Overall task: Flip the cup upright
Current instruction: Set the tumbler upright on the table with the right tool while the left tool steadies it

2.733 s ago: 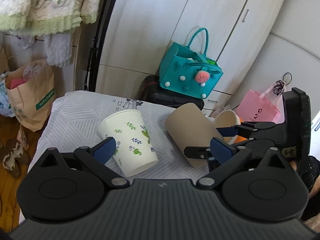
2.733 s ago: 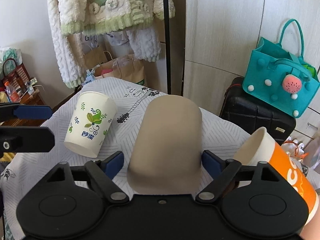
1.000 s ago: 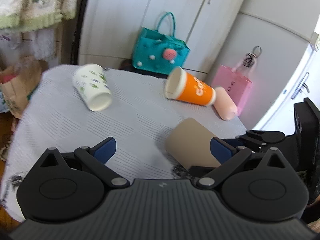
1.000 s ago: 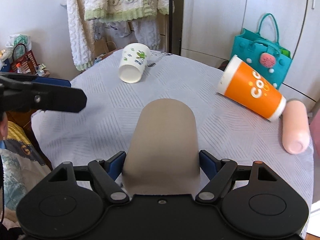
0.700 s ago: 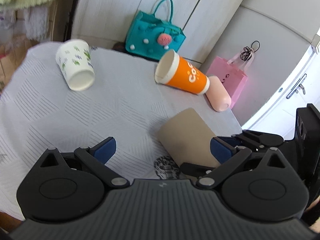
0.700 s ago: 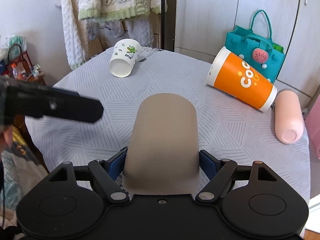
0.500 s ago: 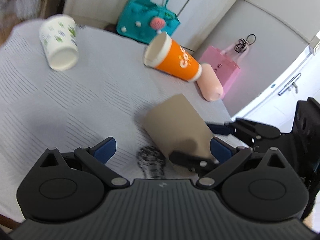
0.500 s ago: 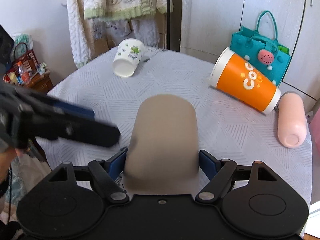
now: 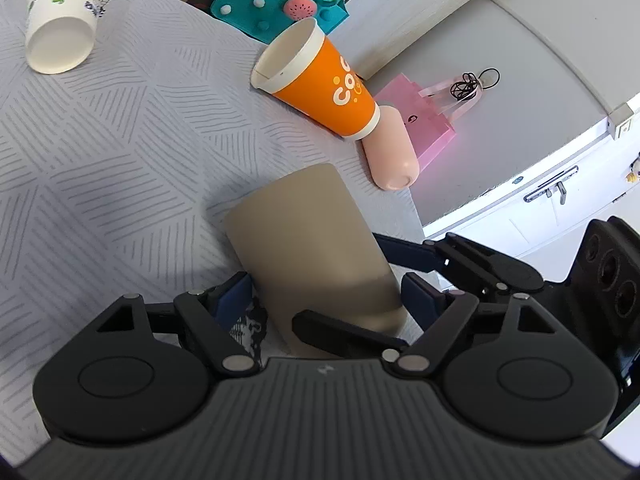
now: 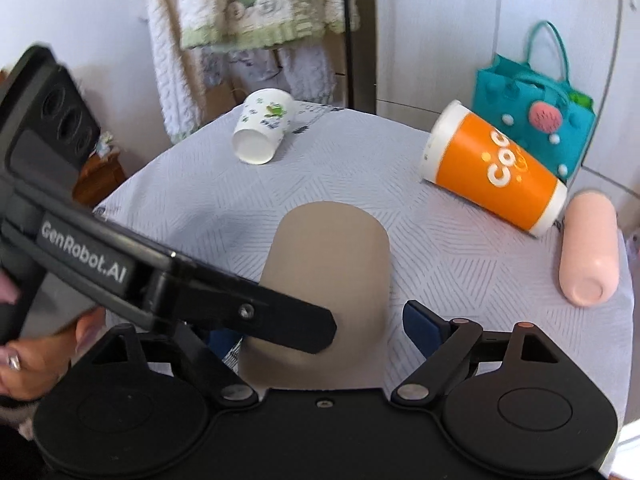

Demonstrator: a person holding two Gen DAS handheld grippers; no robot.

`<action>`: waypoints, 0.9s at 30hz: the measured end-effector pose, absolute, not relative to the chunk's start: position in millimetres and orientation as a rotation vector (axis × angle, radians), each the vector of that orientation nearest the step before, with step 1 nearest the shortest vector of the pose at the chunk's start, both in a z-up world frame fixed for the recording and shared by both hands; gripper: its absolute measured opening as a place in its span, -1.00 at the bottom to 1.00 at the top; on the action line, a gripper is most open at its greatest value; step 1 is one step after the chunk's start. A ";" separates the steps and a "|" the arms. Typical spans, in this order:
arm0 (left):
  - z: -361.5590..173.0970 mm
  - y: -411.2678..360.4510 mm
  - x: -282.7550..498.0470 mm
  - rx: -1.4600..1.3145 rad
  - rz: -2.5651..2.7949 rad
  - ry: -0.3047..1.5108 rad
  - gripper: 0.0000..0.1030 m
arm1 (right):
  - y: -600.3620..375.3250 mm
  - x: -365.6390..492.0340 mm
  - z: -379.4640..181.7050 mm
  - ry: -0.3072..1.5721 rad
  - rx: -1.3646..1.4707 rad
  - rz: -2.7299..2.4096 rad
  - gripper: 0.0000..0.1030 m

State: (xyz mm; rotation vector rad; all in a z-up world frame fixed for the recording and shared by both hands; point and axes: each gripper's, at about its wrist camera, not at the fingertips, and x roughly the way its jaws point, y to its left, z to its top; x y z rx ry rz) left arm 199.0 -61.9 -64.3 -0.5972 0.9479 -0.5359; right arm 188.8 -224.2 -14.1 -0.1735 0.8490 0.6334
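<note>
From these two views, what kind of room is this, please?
Probably a room in a home, perhaps a bedroom: a fluffy sweater hangs on a rack, pale wardrobe doors line the wall, and a teal felt bag stands behind the cloth-covered table.

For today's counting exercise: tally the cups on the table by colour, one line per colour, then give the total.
Tan: 1, the tan cup
Orange: 1, the orange cup
White with green print: 1, the white cup
Pink: 1, the pink cup
Total: 4
</note>
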 end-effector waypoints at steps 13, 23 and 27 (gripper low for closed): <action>-80.2 -56.7 207.7 -0.660 -0.573 0.900 0.67 | -220.9 181.4 -17.7 0.801 -0.137 0.584 0.60; -43.3 -57.6 181.2 -0.345 -0.501 0.620 0.43 | -213.8 175.0 -19.3 0.614 -0.097 0.605 0.58; -36.8 -51.4 175.5 -0.255 -0.469 0.573 0.42 | -205.7 178.4 -22.4 0.571 -0.092 0.638 0.57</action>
